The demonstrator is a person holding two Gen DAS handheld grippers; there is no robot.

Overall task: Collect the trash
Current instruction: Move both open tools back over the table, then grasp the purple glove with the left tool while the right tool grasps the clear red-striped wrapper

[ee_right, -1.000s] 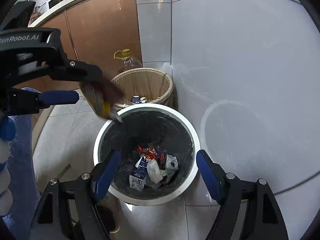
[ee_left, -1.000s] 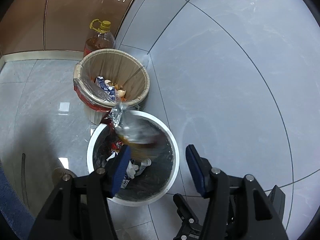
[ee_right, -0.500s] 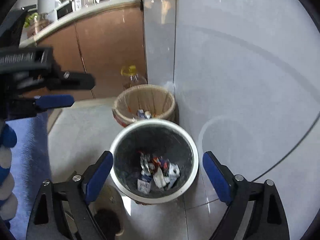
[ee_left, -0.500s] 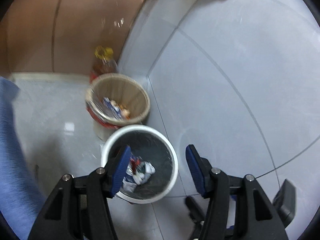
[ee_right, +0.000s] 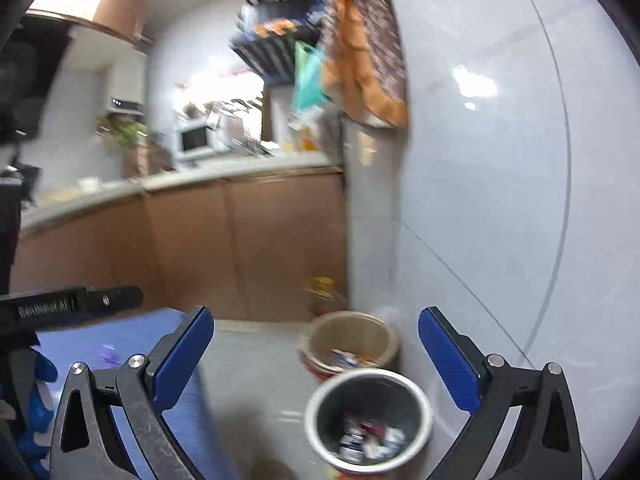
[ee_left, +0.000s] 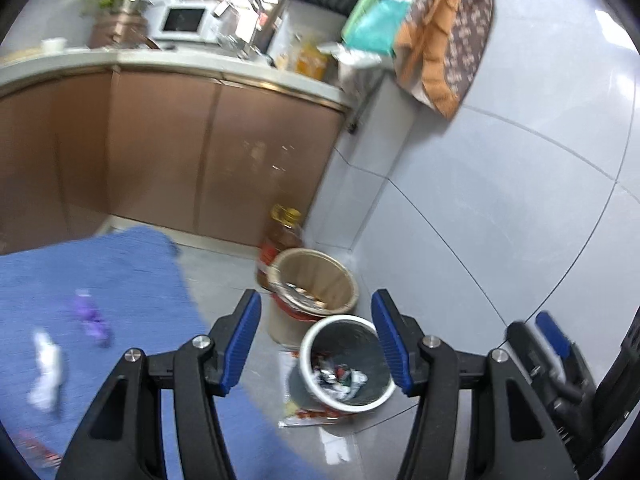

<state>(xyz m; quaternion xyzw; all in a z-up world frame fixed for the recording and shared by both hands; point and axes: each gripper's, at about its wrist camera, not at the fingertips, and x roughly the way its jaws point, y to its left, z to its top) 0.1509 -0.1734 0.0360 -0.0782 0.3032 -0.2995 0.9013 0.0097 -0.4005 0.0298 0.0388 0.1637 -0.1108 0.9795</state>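
My left gripper [ee_left: 316, 338] and right gripper [ee_right: 316, 354]: black angular frames, silver screws, ribbed blue pads [ee_left: 243, 336]; white lettering on left's side.

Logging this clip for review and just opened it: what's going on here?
A person is collecting trash with two handheld grippers. Both the left gripper and right gripper are open and empty, held above the white-rimmed bin, which already holds wrappers. Purple and white scraps lie on the blue mat.

Two bins [ee_left: 347, 360] crowding the wall corner
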